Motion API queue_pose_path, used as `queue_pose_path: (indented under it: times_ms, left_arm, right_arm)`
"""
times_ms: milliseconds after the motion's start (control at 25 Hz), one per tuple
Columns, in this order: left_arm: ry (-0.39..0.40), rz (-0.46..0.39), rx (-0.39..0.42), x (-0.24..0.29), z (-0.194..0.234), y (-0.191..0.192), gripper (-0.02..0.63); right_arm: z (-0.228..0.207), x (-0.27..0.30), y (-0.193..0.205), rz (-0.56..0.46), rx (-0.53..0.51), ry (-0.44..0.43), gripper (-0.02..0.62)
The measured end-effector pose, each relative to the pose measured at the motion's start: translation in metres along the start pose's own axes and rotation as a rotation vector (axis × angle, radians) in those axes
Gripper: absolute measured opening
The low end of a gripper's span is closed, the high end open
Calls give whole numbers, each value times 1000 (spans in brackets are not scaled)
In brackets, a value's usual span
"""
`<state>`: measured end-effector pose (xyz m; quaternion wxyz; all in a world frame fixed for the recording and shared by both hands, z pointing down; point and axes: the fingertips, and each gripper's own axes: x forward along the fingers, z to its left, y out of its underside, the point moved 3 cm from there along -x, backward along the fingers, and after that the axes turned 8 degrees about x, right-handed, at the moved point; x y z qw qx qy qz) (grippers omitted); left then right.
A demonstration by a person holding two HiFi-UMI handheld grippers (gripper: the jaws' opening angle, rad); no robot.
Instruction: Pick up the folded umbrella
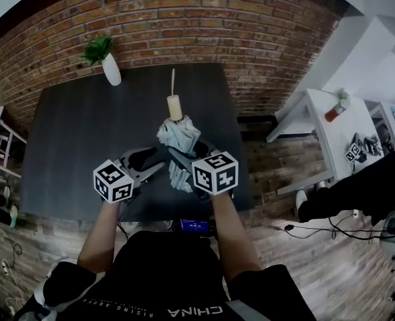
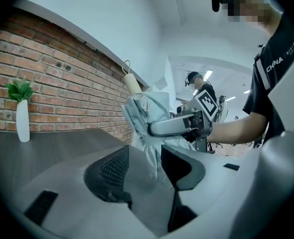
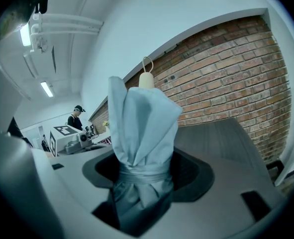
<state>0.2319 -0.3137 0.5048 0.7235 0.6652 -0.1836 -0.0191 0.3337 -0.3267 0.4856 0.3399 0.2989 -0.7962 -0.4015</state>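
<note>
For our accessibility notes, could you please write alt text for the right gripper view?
The right gripper is shut on a pale blue folded umbrella, clamped at its strap with the cream handle uppermost. Behind it are a dark table and a red brick wall.

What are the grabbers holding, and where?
The right gripper holds the folded umbrella by its strapped middle. The left gripper has its jaws open, gripping nothing.

Bare desk (image 1: 70,146) spreads in front of the vase (image 1: 111,70); the brick wall (image 1: 237,25) closes behind it, and the umbrella (image 1: 179,136) rises to its right.
</note>
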Motion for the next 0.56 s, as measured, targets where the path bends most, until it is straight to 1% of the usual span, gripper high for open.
queue_pose_path:
  times_ms: [560]
  left_arm:
    - [12,20,15,6,-1,0,196]
  right_arm:
    - [-2,0,-3,-18,16,-14,288]
